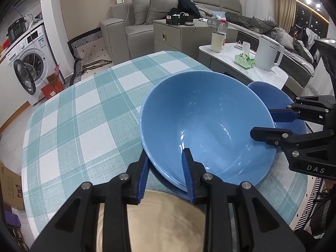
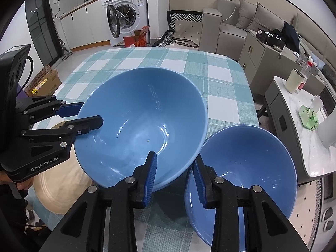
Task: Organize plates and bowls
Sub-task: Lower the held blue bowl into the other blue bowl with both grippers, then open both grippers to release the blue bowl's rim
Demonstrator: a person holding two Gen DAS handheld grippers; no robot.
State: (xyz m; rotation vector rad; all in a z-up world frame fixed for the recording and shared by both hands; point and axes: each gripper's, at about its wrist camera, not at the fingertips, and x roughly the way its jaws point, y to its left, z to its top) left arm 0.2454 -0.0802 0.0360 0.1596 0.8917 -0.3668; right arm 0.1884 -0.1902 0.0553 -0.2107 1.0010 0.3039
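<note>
Both the left tool (image 1: 166, 168) and right tool (image 2: 175, 175) straddle the large blue bowl's (image 2: 140, 121) rim, pads apart, released. Bowl rests on the surface (image 1: 84, 109), overlapping the tan plate (image 2: 56, 189); withdrawing carelessly could tip it against the small bowl (image 2: 247, 163).

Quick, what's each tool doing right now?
Left tool: slightly open, astride the large blue bowl at its rim, not clamping it.
Right tool: slightly open, astride the same rim, not clamping.
</note>
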